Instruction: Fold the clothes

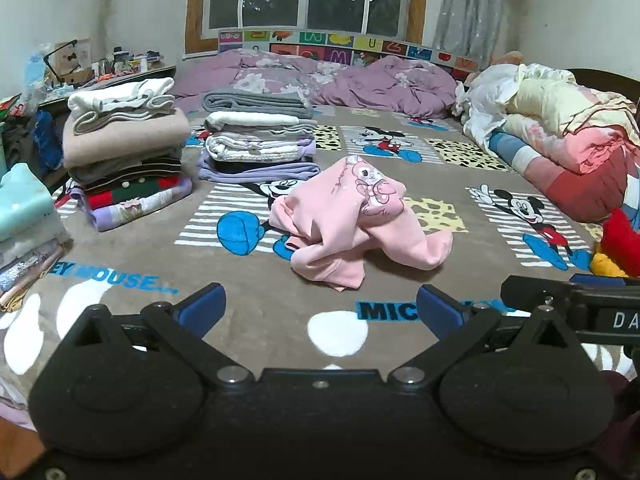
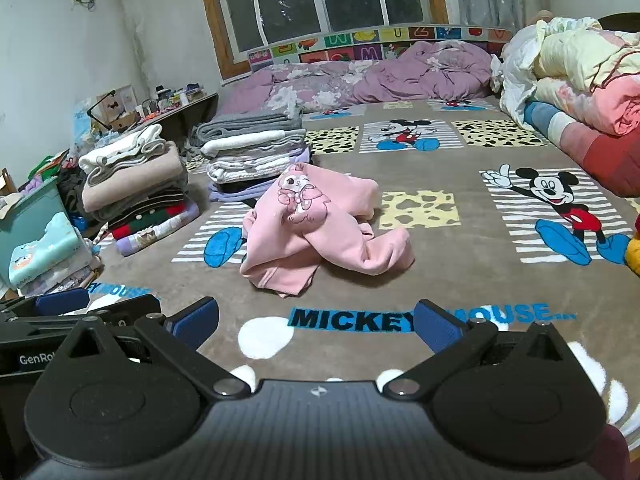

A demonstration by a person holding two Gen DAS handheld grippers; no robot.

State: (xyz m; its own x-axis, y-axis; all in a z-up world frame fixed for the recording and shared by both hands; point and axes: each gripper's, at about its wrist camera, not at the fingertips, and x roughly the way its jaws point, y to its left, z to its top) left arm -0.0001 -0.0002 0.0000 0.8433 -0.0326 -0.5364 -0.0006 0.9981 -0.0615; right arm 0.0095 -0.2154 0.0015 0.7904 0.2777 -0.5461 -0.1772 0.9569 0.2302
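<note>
A crumpled pink garment (image 1: pixel 352 220) with a cartoon rabbit print lies in a heap in the middle of the bed; it also shows in the right wrist view (image 2: pixel 316 228). My left gripper (image 1: pixel 320 308) is open and empty, low over the blanket in front of the garment, apart from it. My right gripper (image 2: pixel 316 324) is open and empty, also short of the garment. The right gripper shows at the right edge of the left wrist view (image 1: pixel 572 300), and the left gripper at the left edge of the right wrist view (image 2: pixel 64 308).
A brown Mickey Mouse blanket (image 1: pixel 460 240) covers the bed. Two stacks of folded clothes (image 1: pixel 128 152) (image 1: pixel 256 136) stand at the left. A purple duvet (image 1: pixel 360 76) lies at the back. Rolled bedding (image 1: pixel 568 136) lies at the right. A teal box (image 2: pixel 36 232) stands at the left edge.
</note>
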